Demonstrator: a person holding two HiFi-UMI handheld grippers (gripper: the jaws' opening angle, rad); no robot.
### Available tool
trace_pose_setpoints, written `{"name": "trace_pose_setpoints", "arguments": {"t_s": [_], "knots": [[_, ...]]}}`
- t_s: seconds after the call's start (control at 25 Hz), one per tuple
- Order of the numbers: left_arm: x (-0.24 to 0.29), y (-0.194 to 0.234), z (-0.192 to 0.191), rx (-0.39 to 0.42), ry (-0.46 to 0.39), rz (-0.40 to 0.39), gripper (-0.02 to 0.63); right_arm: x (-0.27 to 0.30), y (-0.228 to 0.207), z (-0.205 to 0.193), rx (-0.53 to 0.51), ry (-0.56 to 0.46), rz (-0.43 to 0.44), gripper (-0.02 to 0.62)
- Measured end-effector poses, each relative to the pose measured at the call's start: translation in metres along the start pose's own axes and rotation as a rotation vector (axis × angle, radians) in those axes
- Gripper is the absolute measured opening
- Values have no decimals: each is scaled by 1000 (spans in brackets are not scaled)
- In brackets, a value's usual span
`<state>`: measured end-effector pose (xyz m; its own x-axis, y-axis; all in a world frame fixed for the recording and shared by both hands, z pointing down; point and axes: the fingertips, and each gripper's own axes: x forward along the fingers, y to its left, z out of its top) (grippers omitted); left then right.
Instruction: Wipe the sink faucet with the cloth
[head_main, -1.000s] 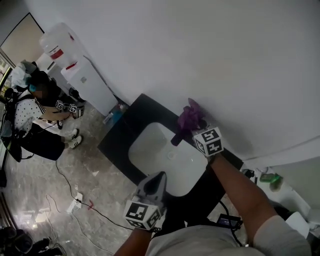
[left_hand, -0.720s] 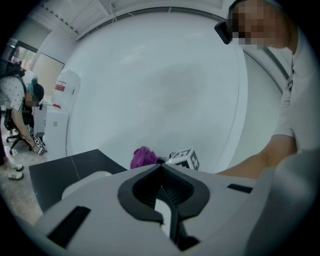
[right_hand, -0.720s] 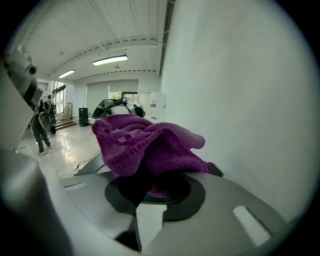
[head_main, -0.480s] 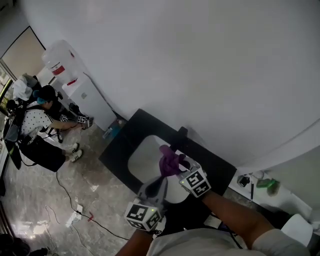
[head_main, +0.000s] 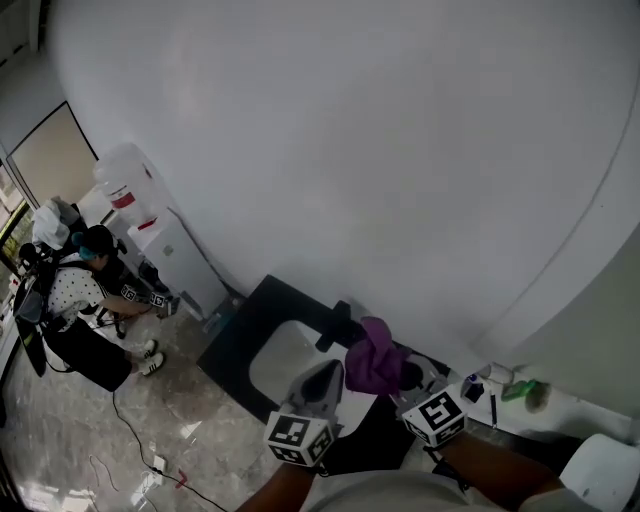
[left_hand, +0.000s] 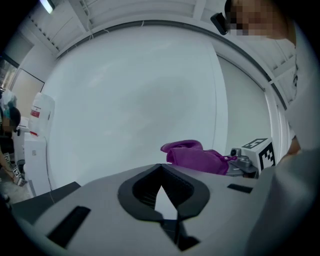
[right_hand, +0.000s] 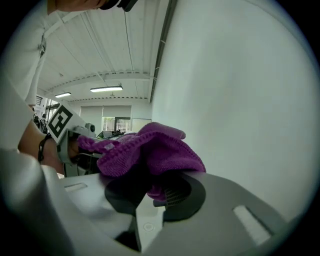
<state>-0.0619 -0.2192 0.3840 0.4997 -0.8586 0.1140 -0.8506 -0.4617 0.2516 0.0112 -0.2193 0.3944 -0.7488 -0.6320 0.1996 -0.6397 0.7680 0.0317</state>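
Observation:
In the head view the black faucet stands at the back of the white sink basin, set in a black counter. My right gripper is shut on a bunched purple cloth, held up in the air just right of the faucet and apart from it. The right gripper view shows the cloth piled over the right gripper. My left gripper hovers over the basin's near side, shut with nothing in it. The cloth shows to its right.
A white water dispenser stands at far left by the wall, with a person crouched beside it and cables on the marble floor. A green item lies on a white ledge at right. A plain white wall rises behind the sink.
The right gripper has carried the cloth off the faucet, back over the basin, and now holds it raised beside the left gripper. The head view has tilted up toward the wall.

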Motion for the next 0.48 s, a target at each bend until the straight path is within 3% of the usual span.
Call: {"name": "trace_pose_setpoints", "arguments": {"t_s": [0.2, 0.48], "knots": [[9, -18, 8, 8, -2, -11, 6, -24, -22, 13, 55, -36, -59, 61], [16, -21, 12, 10, 7, -13, 6, -26, -30, 25, 69, -58, -69, 60]]}}
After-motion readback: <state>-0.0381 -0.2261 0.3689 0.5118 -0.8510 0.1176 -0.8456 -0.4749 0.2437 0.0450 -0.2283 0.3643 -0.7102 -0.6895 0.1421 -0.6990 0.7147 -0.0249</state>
